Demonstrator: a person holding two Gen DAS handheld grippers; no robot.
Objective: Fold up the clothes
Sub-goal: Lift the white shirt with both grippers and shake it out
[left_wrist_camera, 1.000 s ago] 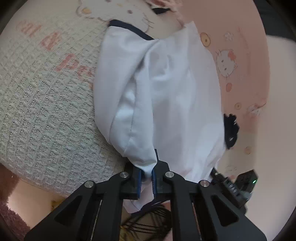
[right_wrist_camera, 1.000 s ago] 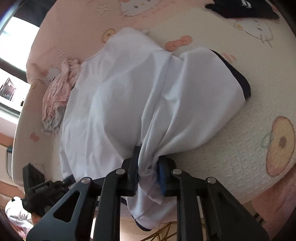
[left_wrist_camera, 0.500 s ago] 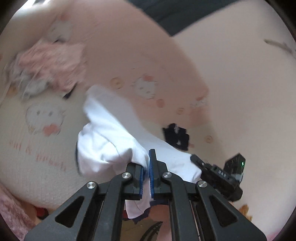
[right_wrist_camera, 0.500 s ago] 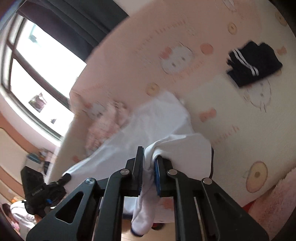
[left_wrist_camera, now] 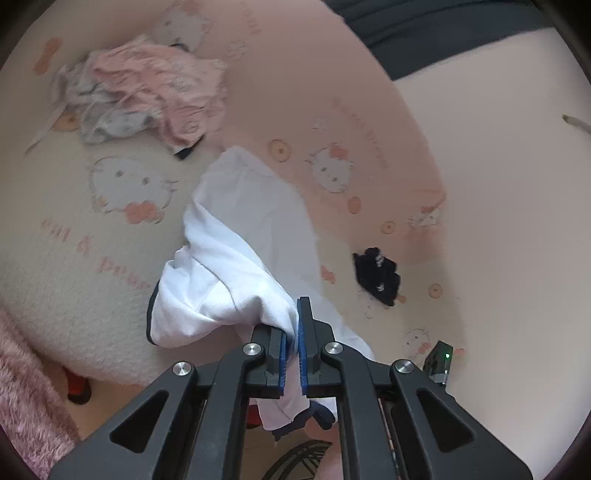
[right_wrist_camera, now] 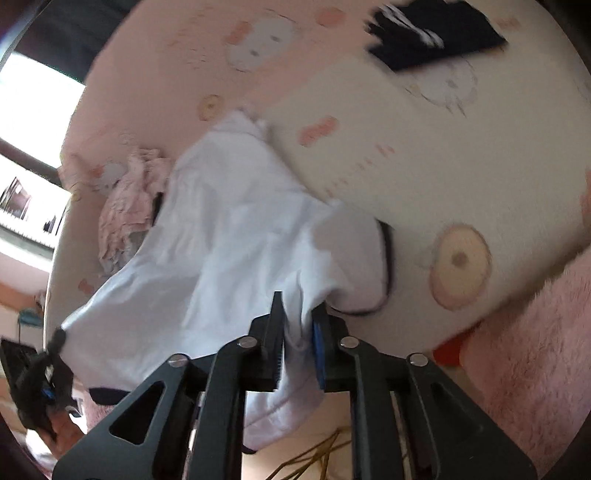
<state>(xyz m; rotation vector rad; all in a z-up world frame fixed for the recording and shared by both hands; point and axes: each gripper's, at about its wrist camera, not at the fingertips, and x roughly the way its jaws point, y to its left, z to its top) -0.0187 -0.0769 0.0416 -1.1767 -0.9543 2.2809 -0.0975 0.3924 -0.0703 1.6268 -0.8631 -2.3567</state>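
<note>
The left gripper (left_wrist_camera: 291, 339) pinches the white shirt (left_wrist_camera: 236, 251) lifted off the bed (left_wrist_camera: 55, 280); the right gripper (right_wrist_camera: 297, 332), cloth between, is opening. Best keep the left pinch firm so the hem stays level.

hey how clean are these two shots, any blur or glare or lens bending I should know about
Left wrist view: mostly sharp on the left gripper and the white garment it pinches; the pink clothes pile is slightly soft; fisheye curves the bed's edges. Right wrist view: motion blur smears the dark striped garment and the bedspread print; the window at left is blown out; the right gripper is fairly crisp, its jaws opening around white cloth.
</note>
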